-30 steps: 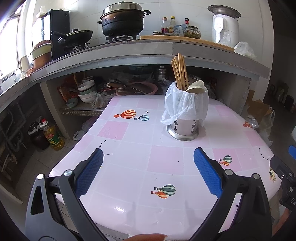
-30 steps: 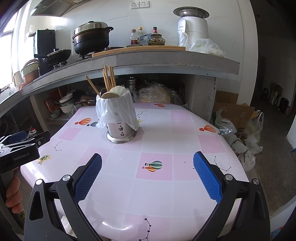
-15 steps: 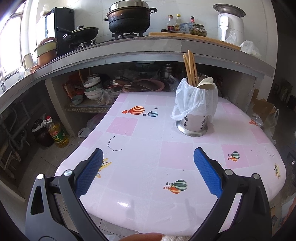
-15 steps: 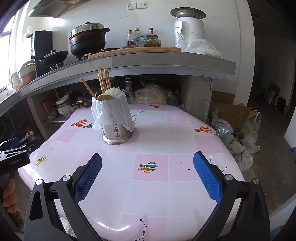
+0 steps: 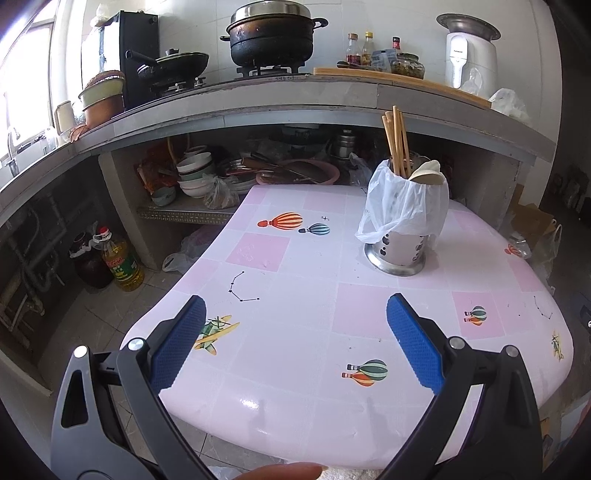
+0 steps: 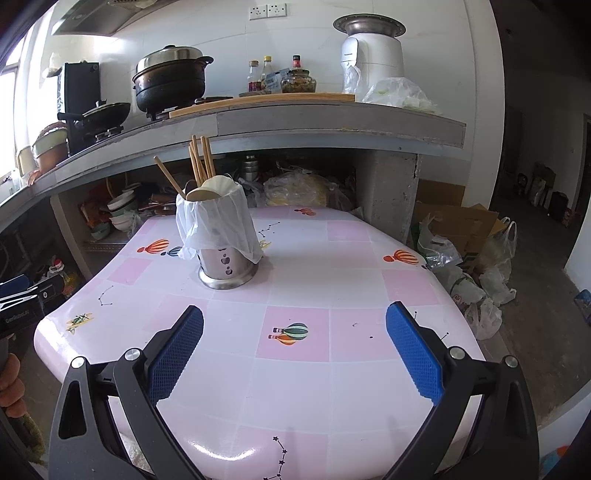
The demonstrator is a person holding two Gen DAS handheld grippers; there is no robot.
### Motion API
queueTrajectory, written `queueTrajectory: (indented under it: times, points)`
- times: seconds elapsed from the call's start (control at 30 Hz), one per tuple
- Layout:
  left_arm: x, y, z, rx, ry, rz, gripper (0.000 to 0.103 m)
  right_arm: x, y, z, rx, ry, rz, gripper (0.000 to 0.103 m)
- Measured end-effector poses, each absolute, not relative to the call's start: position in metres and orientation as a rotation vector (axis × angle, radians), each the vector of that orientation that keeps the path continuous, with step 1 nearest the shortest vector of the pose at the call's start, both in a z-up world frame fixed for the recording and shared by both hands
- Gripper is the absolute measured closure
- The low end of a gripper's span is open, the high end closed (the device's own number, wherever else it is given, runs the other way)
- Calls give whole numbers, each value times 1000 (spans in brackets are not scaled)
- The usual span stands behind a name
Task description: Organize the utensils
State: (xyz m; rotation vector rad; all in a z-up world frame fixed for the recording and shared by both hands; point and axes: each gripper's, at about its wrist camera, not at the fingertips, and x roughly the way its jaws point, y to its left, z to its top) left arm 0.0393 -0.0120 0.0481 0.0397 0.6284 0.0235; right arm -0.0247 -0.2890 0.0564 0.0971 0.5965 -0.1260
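Far left, under the concrete counter, there's a yellow oil bottle (image 5: 122, 264) on the floor and a stack of bowls (image 5: 194, 175) on the low shelf. Above those, a frying pan (image 5: 177, 64) and a big black lidded pot (image 5: 273, 33) sit on the stove. The left tool (image 5: 295, 341) hangs over the near edge of the desk (image 5: 295, 266), blue pads spread wide, nothing between them. The desk is pink and white squares with little hot air balloon prints. Toward its back, right of centre in the left view, stands the steel utensil holder (image 5: 400, 249) with a white plastic bag (image 5: 402, 206) draped over its top half. Wooden chopsticks (image 5: 397, 140) stick up out of it nearly upright, and a pale spoon (image 5: 426, 173) pokes out beside them. From the right camera the same holder (image 6: 225, 267) sits left of centre, one chopstick leaning off to the left. The right tool (image 6: 295, 341) is also spread wide and holding nothing, well short of the holder. Further right on the counter is a white appliance (image 6: 371, 55), and bags and cardboard boxes (image 6: 469, 236) sit on the floor past the desk's right edge.
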Motion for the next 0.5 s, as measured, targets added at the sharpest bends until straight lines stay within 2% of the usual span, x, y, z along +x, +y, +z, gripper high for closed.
queueTrajectory:
  times: [0.5]
  points:
    - [38,-16,47,42,636,9,8,-25,-294,55,98,603,-128,7]
